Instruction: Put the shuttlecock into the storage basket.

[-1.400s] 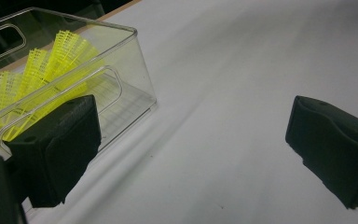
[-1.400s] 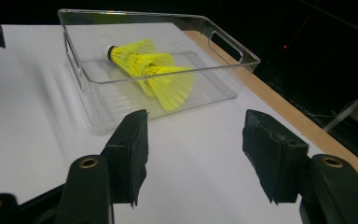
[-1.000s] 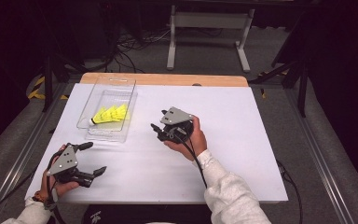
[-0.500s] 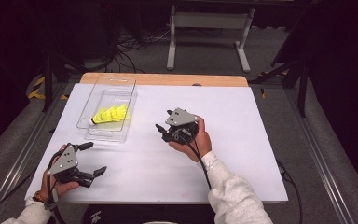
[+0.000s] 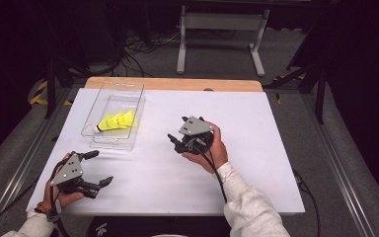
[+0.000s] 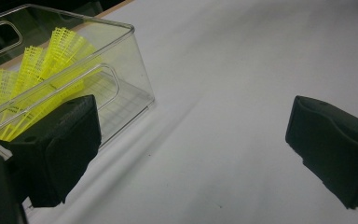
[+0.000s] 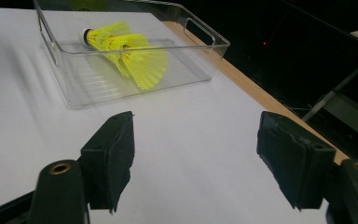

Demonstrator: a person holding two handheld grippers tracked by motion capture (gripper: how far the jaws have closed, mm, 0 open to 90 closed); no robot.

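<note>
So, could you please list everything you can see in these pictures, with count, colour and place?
shuttlecocks: several, yellow, nested in a row; exact count unclear; lying in the tray.
tray: one, clear plastic, far left part of the table.
table: one, white top with a wooden far edge.
stand: one, grey metal, on the floor beyond the table.
cables: several, dark, on the floor behind the table.
left gripper: one, black, open, near left corner.
right gripper: one, black, fingers just been opening, nothing between them, table's middle.
</note>
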